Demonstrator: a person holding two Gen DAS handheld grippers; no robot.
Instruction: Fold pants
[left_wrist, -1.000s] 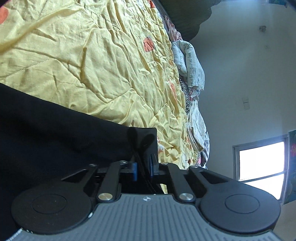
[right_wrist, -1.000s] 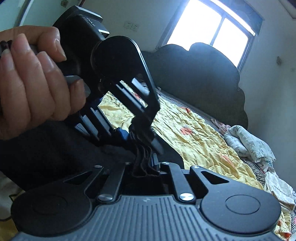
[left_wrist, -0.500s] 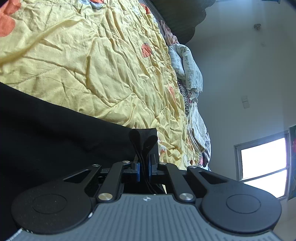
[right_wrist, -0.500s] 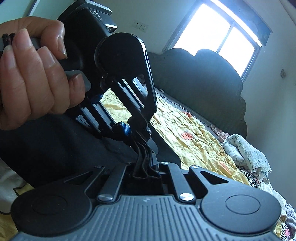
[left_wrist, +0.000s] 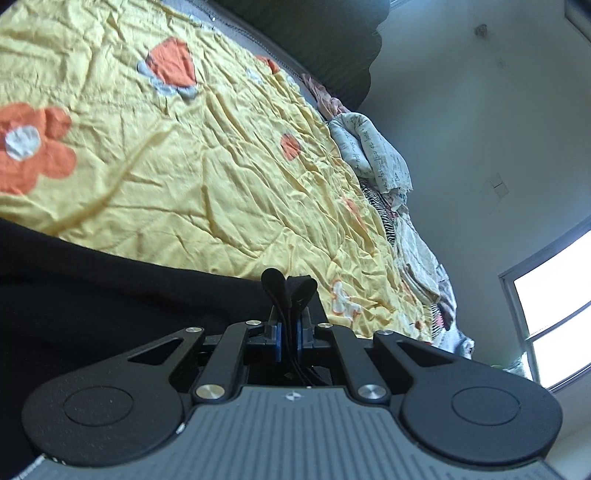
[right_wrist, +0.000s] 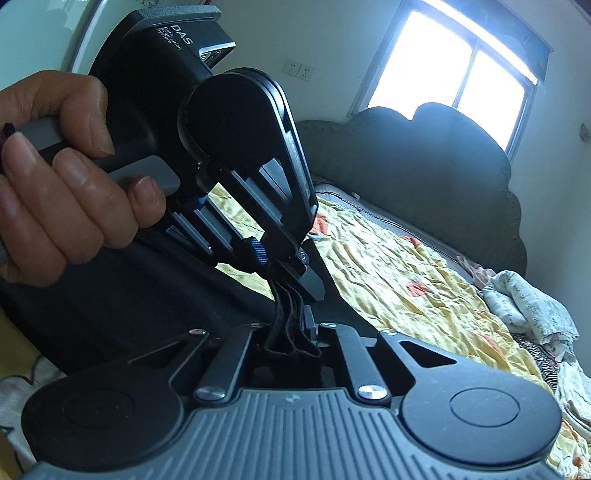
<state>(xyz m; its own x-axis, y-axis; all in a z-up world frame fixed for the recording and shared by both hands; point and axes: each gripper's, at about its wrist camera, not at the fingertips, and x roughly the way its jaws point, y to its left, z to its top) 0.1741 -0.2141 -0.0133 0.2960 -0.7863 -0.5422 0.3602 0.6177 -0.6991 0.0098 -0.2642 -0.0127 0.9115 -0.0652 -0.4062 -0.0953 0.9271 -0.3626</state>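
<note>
The black pants (left_wrist: 110, 295) hang as a dark sheet across the lower left of the left wrist view, above the yellow flowered bedspread (left_wrist: 221, 166). My left gripper (left_wrist: 288, 325) is shut on a bunched edge of the pants, whose folds stick up between the blue pads. In the right wrist view the pants (right_wrist: 129, 295) spread left and down. My right gripper (right_wrist: 291, 332) is shut on several layers of the same edge. The left gripper (right_wrist: 291, 273), held by a hand (right_wrist: 62, 206), pinches the cloth right above it, almost touching.
The bed has a dark headboard (right_wrist: 424, 177) under a bright window (right_wrist: 450, 81). Crumpled light clothes (right_wrist: 528, 302) and a striped garment (left_wrist: 376, 206) lie along the bed's far side by the wall.
Both grippers keep their hold on the pants edge. The left gripper has tilted and swung, so more of the bedspread and its flowers shows. The left gripper sits higher in the right view.
</note>
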